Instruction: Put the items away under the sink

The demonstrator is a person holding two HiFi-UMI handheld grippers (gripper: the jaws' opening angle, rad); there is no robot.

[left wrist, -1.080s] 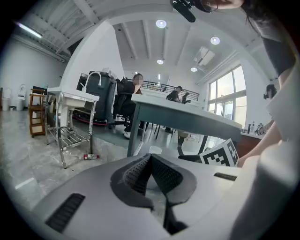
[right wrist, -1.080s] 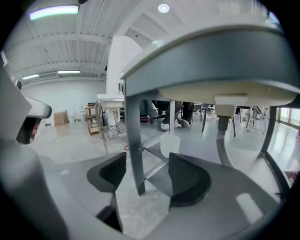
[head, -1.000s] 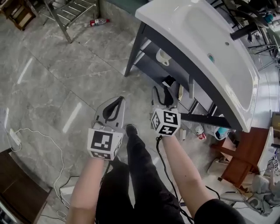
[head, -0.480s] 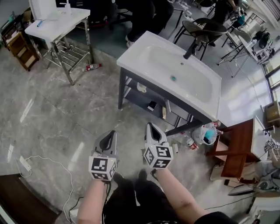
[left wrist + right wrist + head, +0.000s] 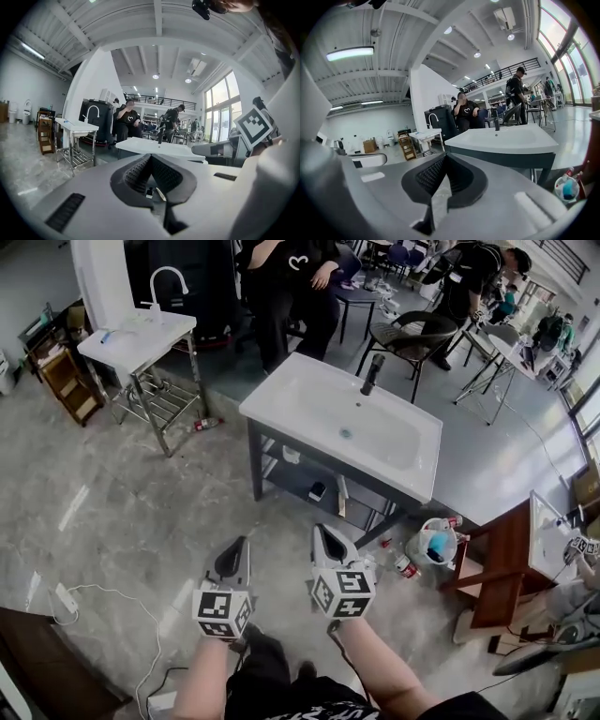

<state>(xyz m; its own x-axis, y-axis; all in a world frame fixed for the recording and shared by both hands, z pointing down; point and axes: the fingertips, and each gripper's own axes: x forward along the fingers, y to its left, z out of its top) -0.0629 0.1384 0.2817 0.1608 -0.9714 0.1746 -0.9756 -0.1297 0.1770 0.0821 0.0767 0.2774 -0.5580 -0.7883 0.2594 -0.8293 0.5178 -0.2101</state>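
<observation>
The white sink [image 5: 347,427] stands on a dark frame with a shelf [image 5: 295,479] under it. On that shelf I see a white cup [image 5: 292,455], a small dark item [image 5: 318,491] and a thin upright piece [image 5: 341,495]. On the floor right of the frame lie small bottles [image 5: 405,565] beside a white bucket [image 5: 436,545] with something blue in it. My left gripper [image 5: 234,547] and right gripper [image 5: 322,532] hang side by side in front of the sink, well short of it. Both are shut with nothing in them, jaws meeting at the tips [image 5: 151,155] [image 5: 444,155].
A second small sink on a metal stand [image 5: 141,338] is at the back left, with a red bottle [image 5: 206,424] on the floor by it. A wooden stand [image 5: 502,568] sits at the right. People and chairs are behind the sink. A power strip with cable [image 5: 66,598] lies left.
The view has drawn back and risen, so the sink now lies farther off and whole. Both grippers have come away from the shelf and stay shut.
</observation>
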